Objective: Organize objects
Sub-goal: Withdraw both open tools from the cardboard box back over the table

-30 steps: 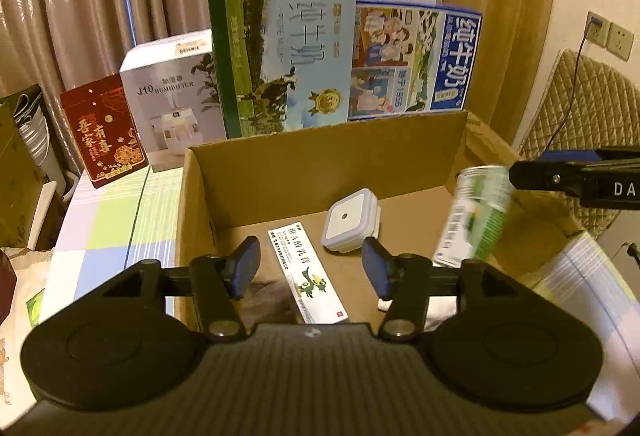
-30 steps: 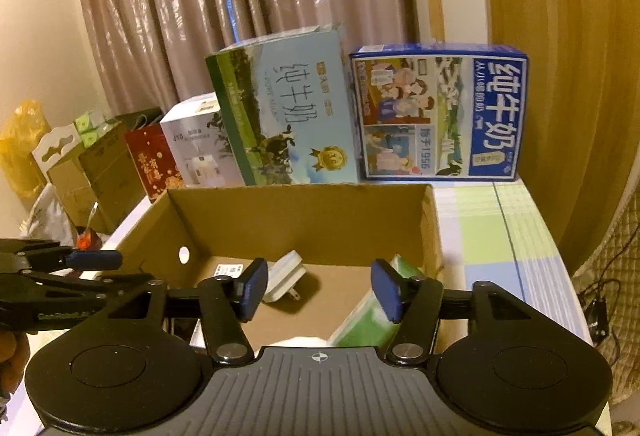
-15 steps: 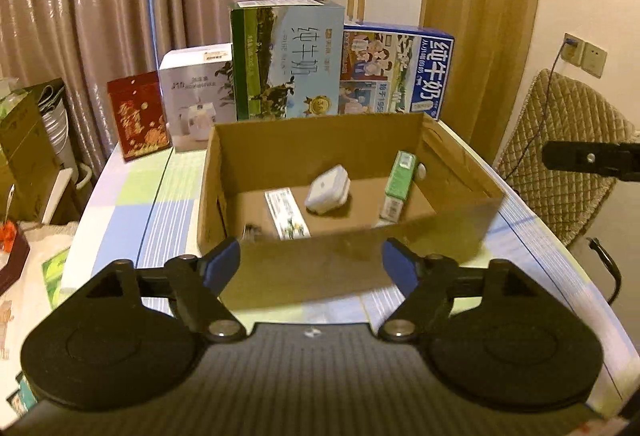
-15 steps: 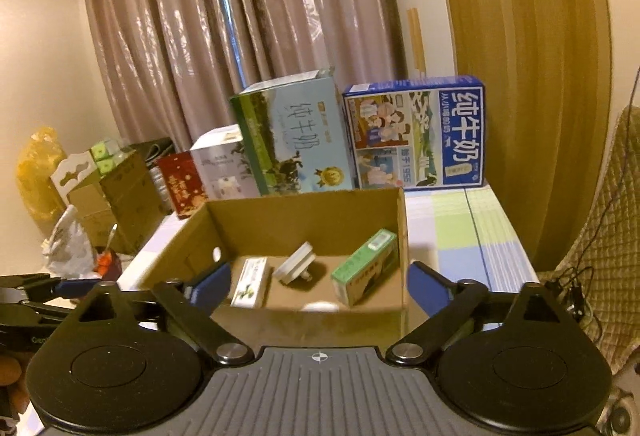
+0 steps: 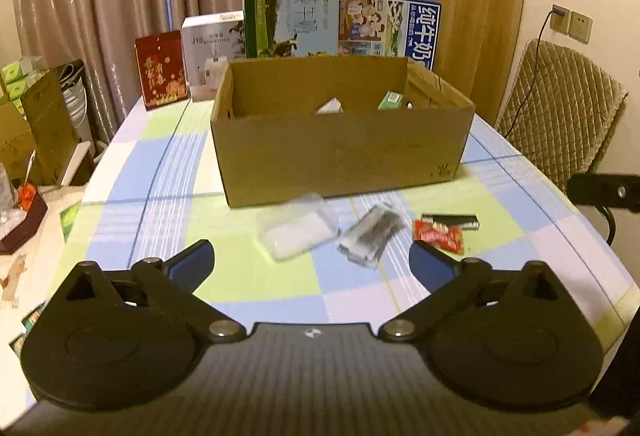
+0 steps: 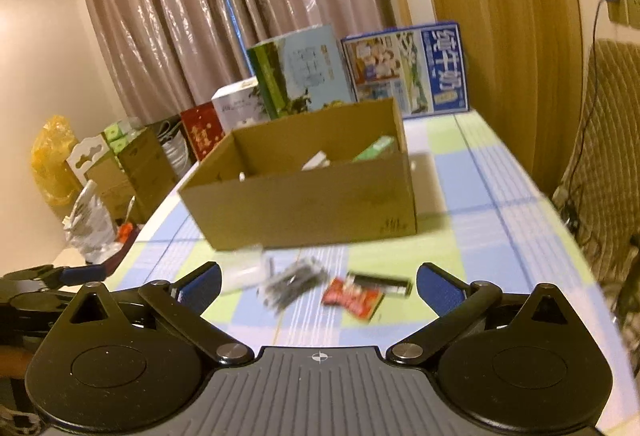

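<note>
Four loose items lie on the worktop (image 5: 192, 164) in front of the cardboard box (image 5: 340, 152): a clear packet (image 5: 296, 232), a grey packet (image 5: 370, 236), a red sachet (image 5: 439, 235) and a black strip (image 5: 450, 221). I judge the grey packet's long axis diagonal, though blur makes this uncertain. My left tool (image 5: 312, 264) hangs spread and empty, the clear packet just ahead. My right tool (image 6: 318, 286), likewise spread and empty, faces the red sachet, so it is nearer that one.

Four small packets (image 5: 366, 234) loose before the open cardboard box (image 5: 340, 152).
</note>
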A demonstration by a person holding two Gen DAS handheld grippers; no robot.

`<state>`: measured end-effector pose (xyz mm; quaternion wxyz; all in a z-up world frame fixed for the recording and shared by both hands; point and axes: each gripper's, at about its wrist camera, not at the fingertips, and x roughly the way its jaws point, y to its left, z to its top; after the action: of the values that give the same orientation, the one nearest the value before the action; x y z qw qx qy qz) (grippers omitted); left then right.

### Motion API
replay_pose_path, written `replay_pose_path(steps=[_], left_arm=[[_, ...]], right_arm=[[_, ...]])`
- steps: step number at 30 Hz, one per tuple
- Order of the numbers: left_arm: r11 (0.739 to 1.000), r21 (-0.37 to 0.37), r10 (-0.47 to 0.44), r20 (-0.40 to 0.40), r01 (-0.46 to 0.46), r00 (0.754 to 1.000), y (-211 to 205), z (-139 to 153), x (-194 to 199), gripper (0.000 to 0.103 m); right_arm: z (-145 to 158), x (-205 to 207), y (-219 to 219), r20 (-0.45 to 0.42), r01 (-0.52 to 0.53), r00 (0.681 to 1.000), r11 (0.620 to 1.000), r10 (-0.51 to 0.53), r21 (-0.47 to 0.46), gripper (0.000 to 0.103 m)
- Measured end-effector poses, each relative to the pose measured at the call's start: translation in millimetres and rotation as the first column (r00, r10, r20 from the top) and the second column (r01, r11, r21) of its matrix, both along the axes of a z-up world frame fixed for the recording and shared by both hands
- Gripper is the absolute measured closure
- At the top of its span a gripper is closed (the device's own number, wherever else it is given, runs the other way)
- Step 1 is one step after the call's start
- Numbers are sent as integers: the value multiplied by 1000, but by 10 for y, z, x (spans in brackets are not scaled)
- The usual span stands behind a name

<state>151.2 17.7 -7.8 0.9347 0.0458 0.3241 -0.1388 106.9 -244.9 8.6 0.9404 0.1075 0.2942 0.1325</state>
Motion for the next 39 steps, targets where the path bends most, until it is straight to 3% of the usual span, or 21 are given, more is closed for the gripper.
replay_pose_path(steps=[6,13,39], left_arm=[[1000,-2,19,-45,-19,999,29,-299,-26,1],[999,-26,25,-97,-28,995,75,-518,-38,1],[1000,-7,11,-99,-12,995,41,-601,-77,1]], right_arm=[[-366,-12,58,-42,-11,999,998,8,-65,2],[-526,-8,59,-52,-22,999,996,18,-86,2],[-592,-8,65,-70,-26,997,996,19,-90,2]])
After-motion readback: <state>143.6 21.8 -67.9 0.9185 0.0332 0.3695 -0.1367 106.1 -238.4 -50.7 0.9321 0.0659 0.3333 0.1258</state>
